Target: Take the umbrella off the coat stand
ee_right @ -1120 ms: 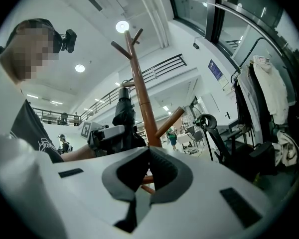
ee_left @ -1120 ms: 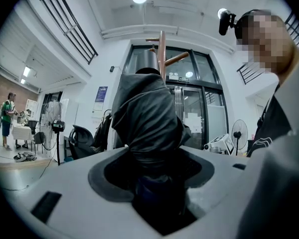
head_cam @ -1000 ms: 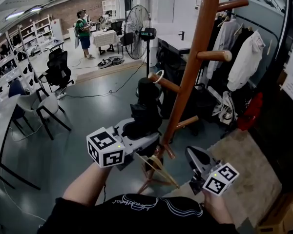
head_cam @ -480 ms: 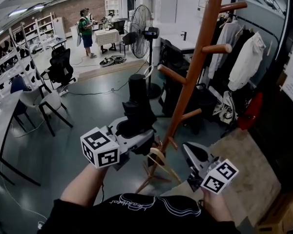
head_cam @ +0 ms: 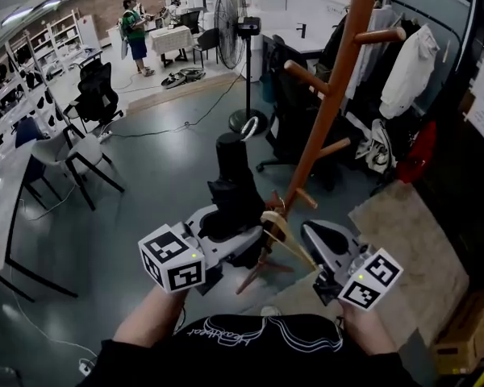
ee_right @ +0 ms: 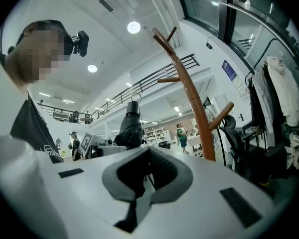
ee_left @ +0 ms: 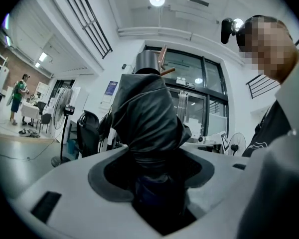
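Observation:
A folded black umbrella (head_cam: 232, 182) stands upright in my left gripper (head_cam: 230, 234), which is shut on its lower part. Its white wrist loop (head_cam: 248, 127) hangs free at the top, clear of the pegs. In the left gripper view the umbrella (ee_left: 147, 113) fills the space between the jaws of the left gripper (ee_left: 157, 183). The brown wooden coat stand (head_cam: 339, 87) rises just to the right, leaning across the head view. My right gripper (head_cam: 316, 239) is low by the stand's base, shut and empty. The right gripper view shows the umbrella (ee_right: 131, 128) left of the stand (ee_right: 189, 98).
A pedestal fan (head_cam: 244, 31) stands behind the umbrella. Office chairs (head_cam: 97, 103) and a desk are to the left. Jackets (head_cam: 407, 67) hang on a rack at the right, above a beige rug (head_cam: 403, 240). A cardboard box (head_cam: 468, 337) sits at the lower right. A person (head_cam: 133, 35) stands far back.
The umbrella's loop has come off the stand's peg. My left gripper has carried the umbrella back and down, away from the stand. The right gripper has drawn back as well.

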